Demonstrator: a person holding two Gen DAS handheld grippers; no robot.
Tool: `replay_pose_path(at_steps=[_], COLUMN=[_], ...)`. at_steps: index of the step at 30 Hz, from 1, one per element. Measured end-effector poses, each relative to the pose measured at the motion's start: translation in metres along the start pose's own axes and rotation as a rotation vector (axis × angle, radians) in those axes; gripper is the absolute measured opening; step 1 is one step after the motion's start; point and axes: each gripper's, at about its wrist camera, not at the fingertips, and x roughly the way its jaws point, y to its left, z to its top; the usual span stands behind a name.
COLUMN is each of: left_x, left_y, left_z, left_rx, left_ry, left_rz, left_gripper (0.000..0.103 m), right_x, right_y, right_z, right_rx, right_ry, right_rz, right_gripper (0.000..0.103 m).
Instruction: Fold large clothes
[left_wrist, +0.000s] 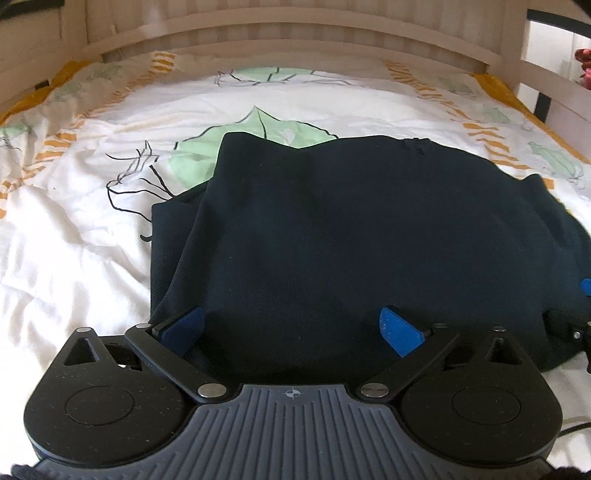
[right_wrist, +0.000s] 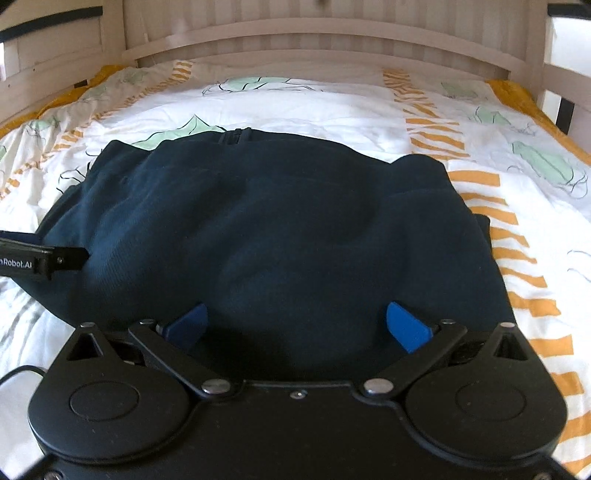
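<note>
Two tools, left tool (left_wrist: 291, 325) and right tool (right_wrist: 297, 323), hover spread apart, level over the navy garment (left_wrist: 351, 240).

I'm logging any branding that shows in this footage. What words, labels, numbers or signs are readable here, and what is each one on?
"nRobot.AI": white print on the black body of the left gripper, seen at the left edge of the right wrist view; the start of the word is cut off by the frame.
Crosshair mark, no letters: on the grey ribbed housing in the left wrist view.
Dark garment: no readable label.
</note>
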Motion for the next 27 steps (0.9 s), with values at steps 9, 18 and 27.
replay_pose_path(at_steps=[9, 18, 27], left_x=[-0.044, 0.001, 0.036], left_y=[0.074, 0.107, 0.082], left_z=[0.003, -0.006, 0.018], left_rx=[-0.183, -0.324, -0.277], left_ry=[-0.085, 0.081, 0.070], left_rz=[-0.081, -0.184, -0.264], left_gripper=[0.101, 0.101, 0.102], right_x=[-0.052, -0.029, 0.004], right_y=[-0.076, -0.159, -0.160], right_z=[-0.008, -0.029, -0.016], right_rx=[0.248, 0.532, 0.544], right_ry=[-0.104, -0.014, -0.018], right_rz=[0.114, 0.168, 0.404], right_gripper=[0.102, 0.103, 0.103])
